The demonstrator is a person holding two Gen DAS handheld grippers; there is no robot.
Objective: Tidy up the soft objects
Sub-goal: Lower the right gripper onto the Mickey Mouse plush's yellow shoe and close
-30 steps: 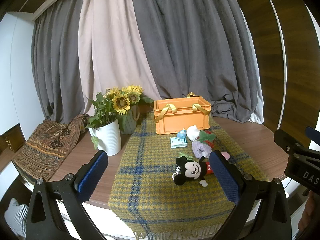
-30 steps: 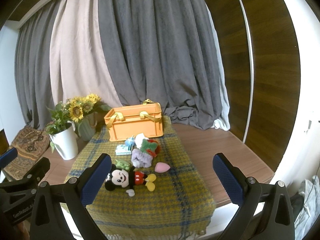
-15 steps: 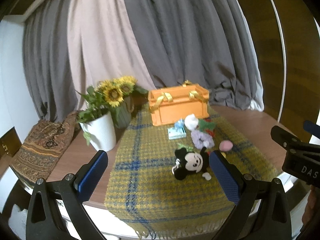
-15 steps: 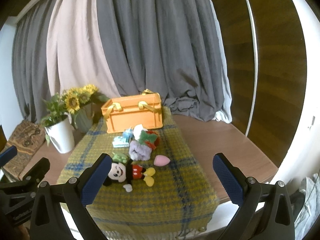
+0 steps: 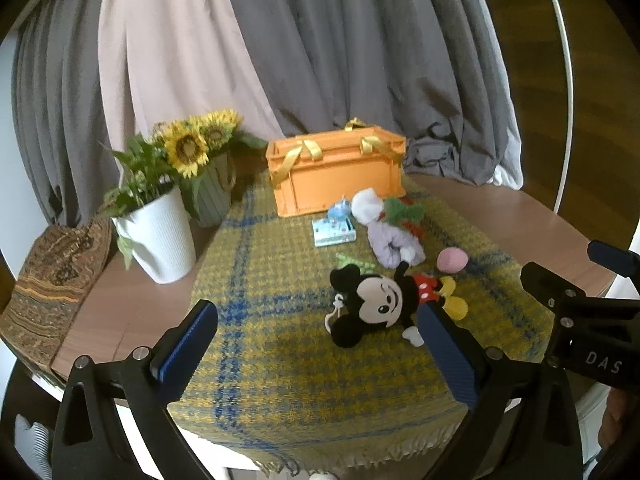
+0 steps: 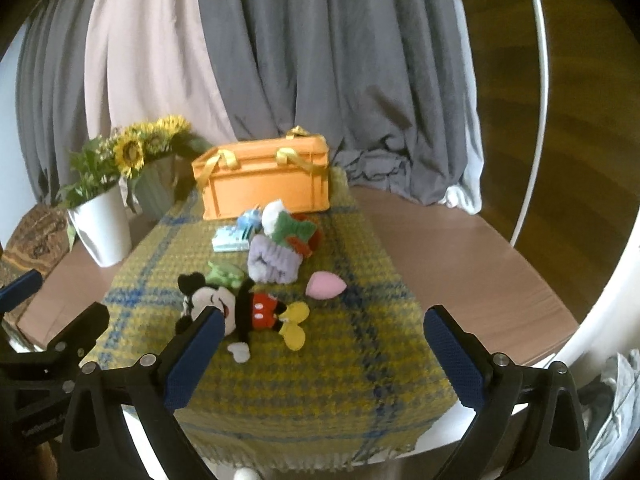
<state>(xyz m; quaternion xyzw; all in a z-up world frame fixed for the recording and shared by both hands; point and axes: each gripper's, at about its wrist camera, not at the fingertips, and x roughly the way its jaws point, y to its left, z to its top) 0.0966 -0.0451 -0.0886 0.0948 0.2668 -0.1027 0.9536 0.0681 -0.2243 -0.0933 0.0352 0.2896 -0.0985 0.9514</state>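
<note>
— What crowds the table?
— A white pot of greenery (image 5: 160,240) and a sunflower vase (image 5: 212,196) stand off the yellow plaid runner's (image 5: 280,280) left edge; an orange crate (image 5: 336,176) sits at its far end. Between crate and Mickey plush (image 5: 380,304): a blue box (image 5: 334,232), purple scrunchie (image 5: 394,244), green bow (image 6: 294,230), pink sponge (image 6: 324,284).
— And the tools?
— Left gripper (image 5: 316,356) and right gripper (image 6: 320,360), jaws apart and empty, hover over the runner's bare near edge; bare wood lies right.
</note>
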